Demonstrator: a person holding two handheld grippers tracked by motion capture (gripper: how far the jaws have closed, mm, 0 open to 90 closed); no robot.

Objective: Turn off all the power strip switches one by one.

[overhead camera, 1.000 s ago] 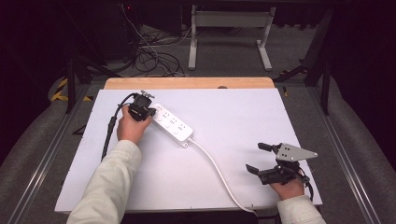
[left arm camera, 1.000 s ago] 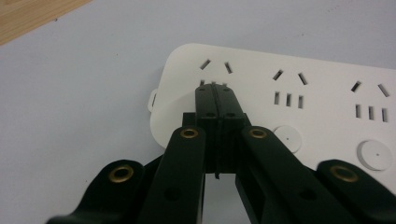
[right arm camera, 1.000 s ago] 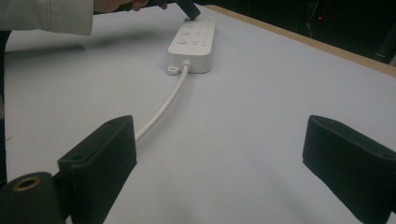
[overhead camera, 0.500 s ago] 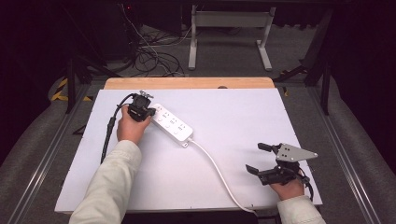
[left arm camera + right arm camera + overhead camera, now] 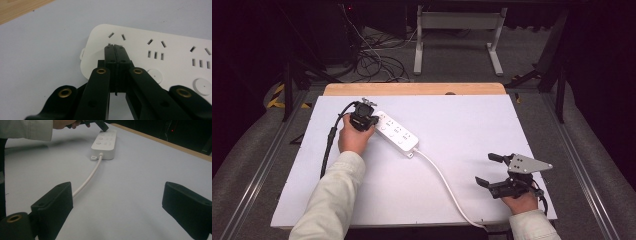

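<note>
A white power strip (image 5: 396, 134) lies slantwise on the white table top (image 5: 472, 125), and its white cord (image 5: 447, 187) runs to the front edge. My left gripper (image 5: 364, 120) is at the strip's far left end. In the left gripper view its jaws are shut with nothing between them, and the gripper (image 5: 115, 47) rests its tips on the power strip (image 5: 175, 50) by the first socket. My right gripper (image 5: 485, 168) sits near the front right, open, well apart from the cord. The right gripper (image 5: 120, 205) looks toward the power strip (image 5: 105, 142) along the cord (image 5: 87, 180).
A wooden strip (image 5: 412, 89) borders the table's far edge. Beyond it, loose cables (image 5: 377, 62) and a metal stand (image 5: 457, 40) sit on the floor. The black cable (image 5: 331, 140) of the left gripper trails along the table's left side.
</note>
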